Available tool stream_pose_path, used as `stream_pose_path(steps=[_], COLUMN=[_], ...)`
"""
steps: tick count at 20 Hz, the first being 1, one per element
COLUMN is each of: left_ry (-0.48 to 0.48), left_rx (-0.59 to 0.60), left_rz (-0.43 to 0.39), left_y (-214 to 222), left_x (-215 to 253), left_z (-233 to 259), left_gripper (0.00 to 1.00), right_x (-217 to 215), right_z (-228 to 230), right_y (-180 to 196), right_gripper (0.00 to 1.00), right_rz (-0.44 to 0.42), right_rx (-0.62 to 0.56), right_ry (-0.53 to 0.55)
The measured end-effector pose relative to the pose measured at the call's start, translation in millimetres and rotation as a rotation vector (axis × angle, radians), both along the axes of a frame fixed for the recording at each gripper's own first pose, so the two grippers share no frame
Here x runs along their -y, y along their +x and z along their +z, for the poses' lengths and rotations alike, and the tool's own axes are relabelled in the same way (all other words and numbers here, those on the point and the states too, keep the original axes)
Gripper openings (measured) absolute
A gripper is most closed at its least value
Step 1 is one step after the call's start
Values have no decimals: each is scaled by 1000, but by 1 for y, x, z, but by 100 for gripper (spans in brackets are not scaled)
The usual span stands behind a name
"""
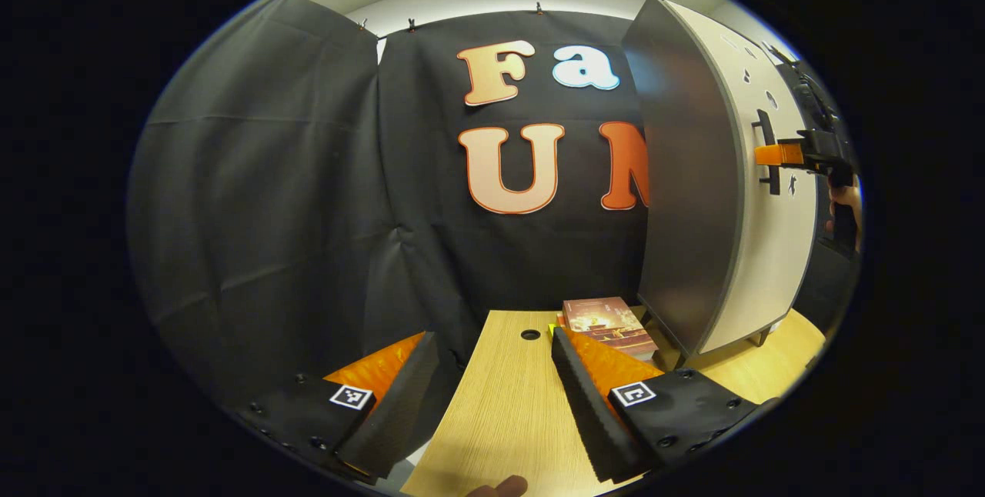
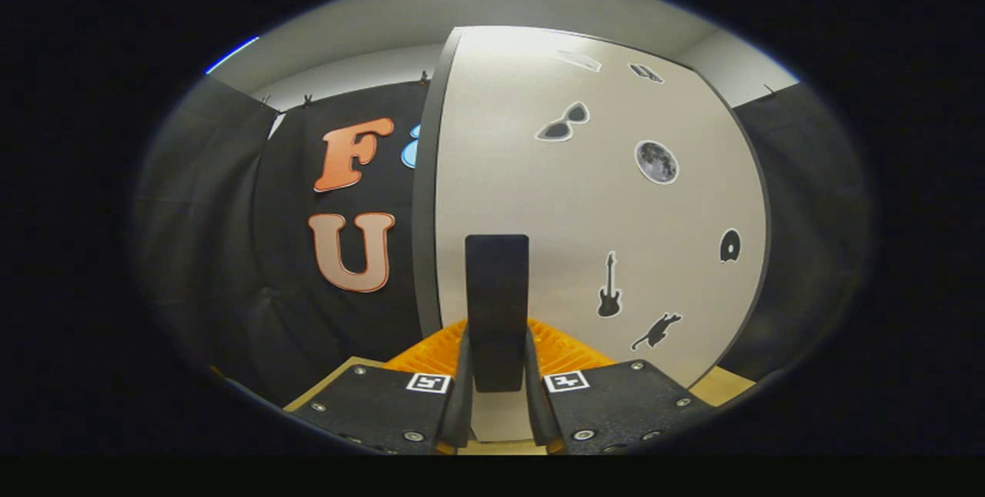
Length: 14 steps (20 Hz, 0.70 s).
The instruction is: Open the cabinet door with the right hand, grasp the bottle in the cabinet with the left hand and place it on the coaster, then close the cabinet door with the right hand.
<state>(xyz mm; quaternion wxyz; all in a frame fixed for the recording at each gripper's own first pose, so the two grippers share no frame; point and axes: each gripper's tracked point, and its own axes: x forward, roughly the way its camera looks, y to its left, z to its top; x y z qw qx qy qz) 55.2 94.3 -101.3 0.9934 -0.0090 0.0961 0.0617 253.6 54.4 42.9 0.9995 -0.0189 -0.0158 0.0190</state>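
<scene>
Cabinet door is facing the right gripper view head-on, pale front with dark stickers: sunglasses, moon, guitar, cat. Its black handle is standing upright between the right gripper fingers, which are pressing in on both sides of it, so jaws are pinching the handle.

In the left gripper view the same cabinet is sitting at right on the wooden table, dark side panel toward the camera, door front angled away. The right gripper is showing there at the handle, with a hand behind it. Can't tell from either view how far the door is swung.

Left gripper is hanging low over the table edge, jaws spread wide, nothing between them. A stack of books is lying on the table just past the right-side finger, touching or nearly touching the cabinet's base. A small round hole is sitting in the tabletop beside the books.
</scene>
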Motion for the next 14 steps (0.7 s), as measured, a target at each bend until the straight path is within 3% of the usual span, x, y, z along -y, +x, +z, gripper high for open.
stream_pose_path(steps=[2, 7, 11, 14], left_ry=[3, 24, 49, 58], left_rx=[1, 2, 9, 21], left_rz=[-4, -16, -14, -20], left_y=[-8, -38, -67, -89], left_x=[5, 28, 53, 81], left_z=[3, 15, 30, 41], left_gripper=[97, 97, 97, 97], right_x=[0, 6, 52, 73], right_z=[1, 8, -1, -3], right_y=[-7, -46, -117, -143], right_gripper=[22, 24, 24, 21], right_rz=[14, 24, 44, 80], right_rx=[-9, -26, -23, -24], right_ry=[17, 47, 51, 68])
